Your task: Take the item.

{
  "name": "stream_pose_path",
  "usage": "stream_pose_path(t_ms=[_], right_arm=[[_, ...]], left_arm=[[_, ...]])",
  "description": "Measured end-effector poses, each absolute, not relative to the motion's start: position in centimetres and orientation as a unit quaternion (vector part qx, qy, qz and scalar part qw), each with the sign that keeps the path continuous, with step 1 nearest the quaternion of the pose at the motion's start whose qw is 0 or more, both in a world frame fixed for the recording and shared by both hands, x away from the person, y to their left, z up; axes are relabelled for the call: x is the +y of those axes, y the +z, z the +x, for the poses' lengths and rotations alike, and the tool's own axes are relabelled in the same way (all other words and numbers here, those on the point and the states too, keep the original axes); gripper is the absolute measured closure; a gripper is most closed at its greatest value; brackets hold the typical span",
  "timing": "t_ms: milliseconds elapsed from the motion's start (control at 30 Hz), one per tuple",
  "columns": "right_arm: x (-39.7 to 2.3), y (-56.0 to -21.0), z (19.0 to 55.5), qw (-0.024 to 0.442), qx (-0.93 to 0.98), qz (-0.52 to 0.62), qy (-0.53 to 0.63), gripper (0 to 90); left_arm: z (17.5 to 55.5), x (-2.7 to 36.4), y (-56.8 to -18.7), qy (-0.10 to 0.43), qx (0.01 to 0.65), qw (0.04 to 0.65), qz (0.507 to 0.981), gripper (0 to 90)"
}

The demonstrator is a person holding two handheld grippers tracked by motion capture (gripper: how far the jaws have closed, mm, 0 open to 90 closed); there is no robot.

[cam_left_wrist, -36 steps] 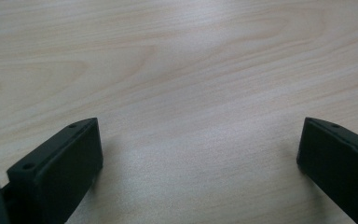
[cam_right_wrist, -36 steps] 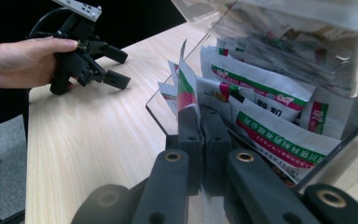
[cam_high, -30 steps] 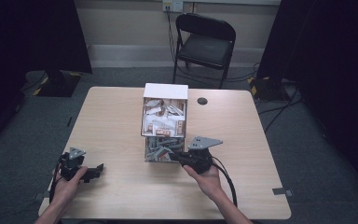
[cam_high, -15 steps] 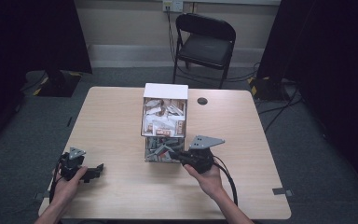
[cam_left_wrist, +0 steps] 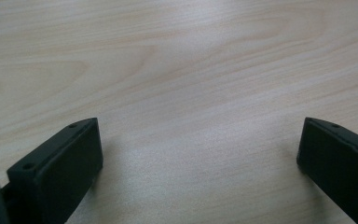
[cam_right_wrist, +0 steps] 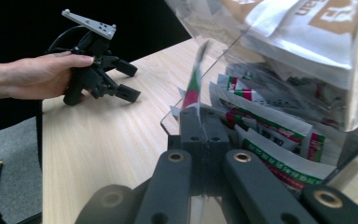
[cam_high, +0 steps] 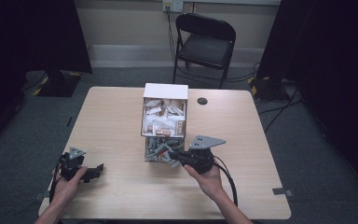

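Note:
A clear dispenser box (cam_high: 164,119) with a white top stands mid-table, stuffed with paper sachets. More sachets (cam_high: 159,150) spill from its bottom opening. My right gripper (cam_high: 175,157) reaches into that opening from the right. In the right gripper view its jaws (cam_right_wrist: 204,116) are shut on the edge of a red, green and white sachet (cam_right_wrist: 194,84) that stands up between them. My left gripper (cam_high: 98,170) rests on the table near the front left corner. Its jaws (cam_left_wrist: 198,140) stand wide open over bare wood (cam_left_wrist: 177,56). It also appears in the right gripper view (cam_right_wrist: 128,80).
A small black round cap (cam_high: 202,101) sits on the table behind the box to the right. A black folding chair (cam_high: 205,42) stands beyond the far edge. Cables trail on the floor at the right, and dark screens flank the table.

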State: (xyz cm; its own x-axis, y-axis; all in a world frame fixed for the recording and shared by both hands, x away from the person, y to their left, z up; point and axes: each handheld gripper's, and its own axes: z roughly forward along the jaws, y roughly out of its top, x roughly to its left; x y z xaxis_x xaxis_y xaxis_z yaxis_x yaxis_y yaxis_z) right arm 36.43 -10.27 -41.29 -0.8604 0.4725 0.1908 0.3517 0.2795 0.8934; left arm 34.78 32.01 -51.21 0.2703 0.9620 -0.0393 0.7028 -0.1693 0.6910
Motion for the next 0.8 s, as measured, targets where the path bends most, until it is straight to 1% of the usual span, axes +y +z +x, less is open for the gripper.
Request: stream_pose_path(t_ms=[800], right_arm=[[-10.84,-40.92,35.61,0.055,0.801,0.255,0.539,90.0]], left_arm=[[34.78,32.01,-51.21,0.210,0.566,0.308,0.735,0.0]])
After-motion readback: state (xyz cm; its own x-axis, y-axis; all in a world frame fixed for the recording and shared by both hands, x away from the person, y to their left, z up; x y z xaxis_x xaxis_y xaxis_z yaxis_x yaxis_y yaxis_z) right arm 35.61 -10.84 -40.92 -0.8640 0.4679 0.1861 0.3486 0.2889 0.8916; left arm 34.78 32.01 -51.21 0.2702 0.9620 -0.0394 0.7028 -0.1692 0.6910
